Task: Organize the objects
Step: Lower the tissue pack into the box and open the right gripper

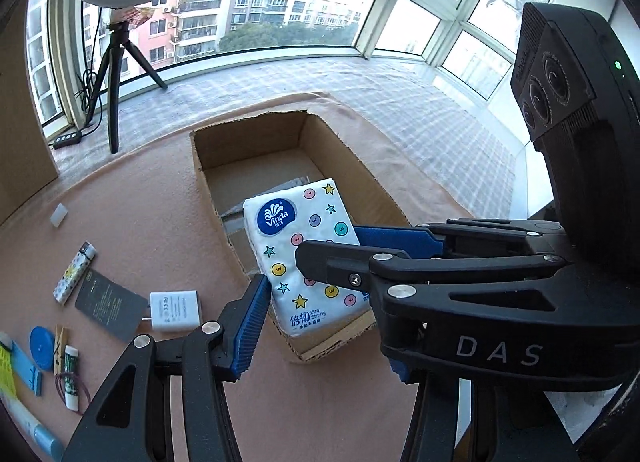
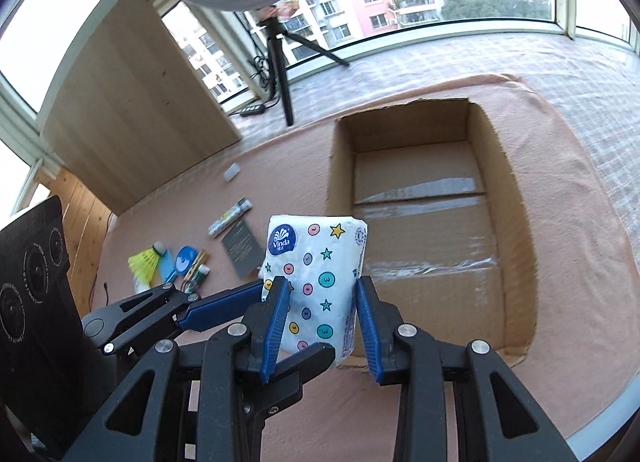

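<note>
Bright daylight floods in from the far windows [image 1: 304, 10], where the sky blows out to white. The pink cloth [image 2: 280, 166] is evenly lit, with soft shadows inside the cardboard box [image 2: 404, 130] (glare streaks its packing tape). Strong fisheye bending curves the window frames, and dark vignetting fills the corners. Focus is sharp throughout.

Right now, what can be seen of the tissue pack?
The white soft-plastic Vinda tissue pack, printed with coloured stars, round dots and a blue logo, is a rectangular, slightly squashed packet. The right claw pinches its sides between blue ribbed pads, holding it over the near corner of the open brown cardboard box. The left claw also closes around it.
</note>
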Demonstrator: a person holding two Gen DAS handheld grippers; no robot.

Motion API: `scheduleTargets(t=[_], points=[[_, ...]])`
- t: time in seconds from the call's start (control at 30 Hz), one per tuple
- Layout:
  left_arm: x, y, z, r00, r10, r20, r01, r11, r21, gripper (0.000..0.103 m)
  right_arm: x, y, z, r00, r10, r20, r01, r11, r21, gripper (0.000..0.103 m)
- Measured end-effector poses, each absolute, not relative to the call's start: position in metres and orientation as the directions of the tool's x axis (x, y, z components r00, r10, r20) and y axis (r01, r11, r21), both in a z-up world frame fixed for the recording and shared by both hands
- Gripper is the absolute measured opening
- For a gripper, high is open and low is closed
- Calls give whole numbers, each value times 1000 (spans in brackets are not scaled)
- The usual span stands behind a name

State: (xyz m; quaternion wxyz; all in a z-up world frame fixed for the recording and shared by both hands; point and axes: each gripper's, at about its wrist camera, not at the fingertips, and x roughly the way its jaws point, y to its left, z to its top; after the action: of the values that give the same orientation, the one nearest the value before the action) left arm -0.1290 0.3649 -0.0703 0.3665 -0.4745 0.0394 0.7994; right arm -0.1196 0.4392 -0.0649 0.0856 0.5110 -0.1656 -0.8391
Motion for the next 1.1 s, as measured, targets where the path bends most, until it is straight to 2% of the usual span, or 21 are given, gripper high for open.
scheduleTargets(t=[0.1,0.13,0.2,0.23,0.27,0.3,0.7,1.1], points=[[-132,372,-74,-269,543,-795,-635,-721,-277,55,-127,446,-67,-463,-305,-832,-24,-934,356,31],[-132,375,-75,-272,528,-805,-640,-724,-258,59,-130,446,-68,-464,-295,-835,-21,-939,343,31],[-134,375,-79,-289,482,-827,-628,-748,-216,73,-132,448,-65,-485,-258,-835,-16,-953,304,34],[-135,372,-80,-294,482,-825,-623,-752,-217,78,-132,450,-63,-499,-222,-838,-26,-962,270,44],[-137,368,-82,-295,483,-824,-618,-754,-220,78,-132,452,-62,-512,-194,-837,-40,-968,249,54],[-139,364,-82,-299,477,-827,-610,-762,-219,78,-131,456,-60,-526,-177,-832,-55,-969,241,56],[-151,275,-94,-350,381,-856,-471,-861,-191,78,-121,447,-72,-512,-229,-828,-79,-947,311,56],[-168,153,-129,-350,300,-887,-164,-952,-257,77,-82,418,-93,-482,-294,-825,-68,-926,370,56]])
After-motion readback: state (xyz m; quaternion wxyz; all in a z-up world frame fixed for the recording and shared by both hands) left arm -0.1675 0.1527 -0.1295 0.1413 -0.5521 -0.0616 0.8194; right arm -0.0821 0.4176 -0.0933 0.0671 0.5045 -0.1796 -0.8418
